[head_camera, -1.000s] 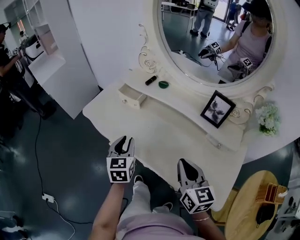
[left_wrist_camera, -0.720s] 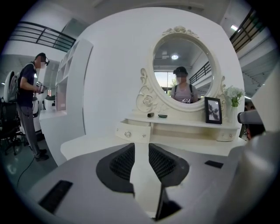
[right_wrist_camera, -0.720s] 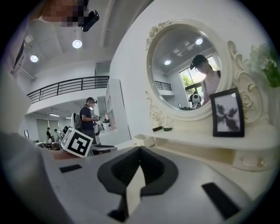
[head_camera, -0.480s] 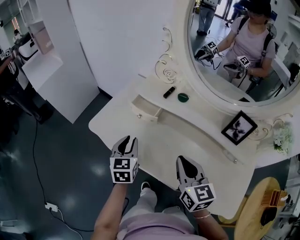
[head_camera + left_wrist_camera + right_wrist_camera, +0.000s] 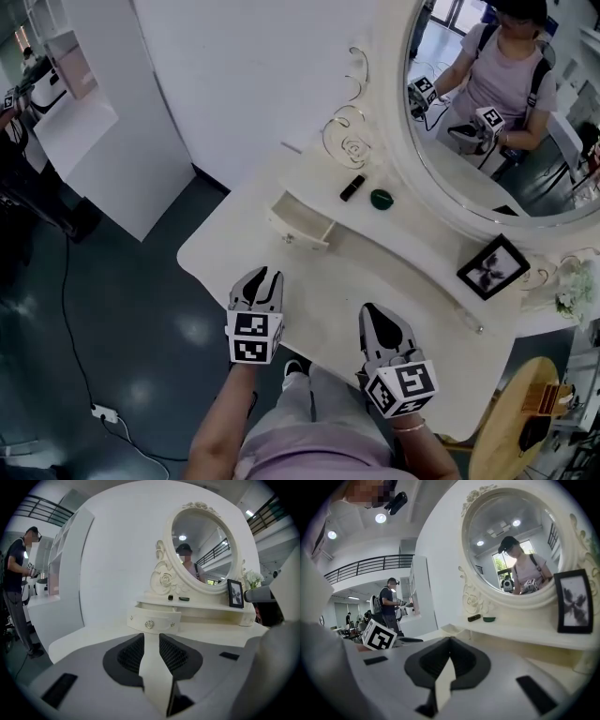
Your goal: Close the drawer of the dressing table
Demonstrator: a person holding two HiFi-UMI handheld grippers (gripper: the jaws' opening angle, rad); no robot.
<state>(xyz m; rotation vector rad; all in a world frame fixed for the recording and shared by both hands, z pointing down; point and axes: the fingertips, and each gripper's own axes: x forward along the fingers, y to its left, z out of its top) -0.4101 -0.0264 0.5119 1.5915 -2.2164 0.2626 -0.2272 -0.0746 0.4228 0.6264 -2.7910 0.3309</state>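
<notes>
The white dressing table [image 5: 394, 291] has a small drawer [image 5: 302, 223] pulled out at the left of its raised shelf. In the left gripper view the drawer [image 5: 153, 620] stands straight ahead, its front with a round knob facing me. My left gripper [image 5: 261, 279] hovers over the table's front edge, short of the drawer, open by a narrow gap with nothing between the fingers. My right gripper [image 5: 377, 317] is held further right over the tabletop, its jaws shut and empty. In its own view the right gripper [image 5: 450, 643] points at the shelf below the mirror.
A black tube [image 5: 352, 187] and a green dish [image 5: 381, 199] lie on the shelf under the oval mirror [image 5: 506, 112]. A picture frame [image 5: 492, 267] and flowers [image 5: 574, 291] stand to the right. A white shelf unit [image 5: 84, 112] is at left, a round wooden table [image 5: 525, 422] at lower right.
Both grippers have moved forward toward the table, and the drawer now lies closer ahead of the left one. The drawer stays pulled out.
</notes>
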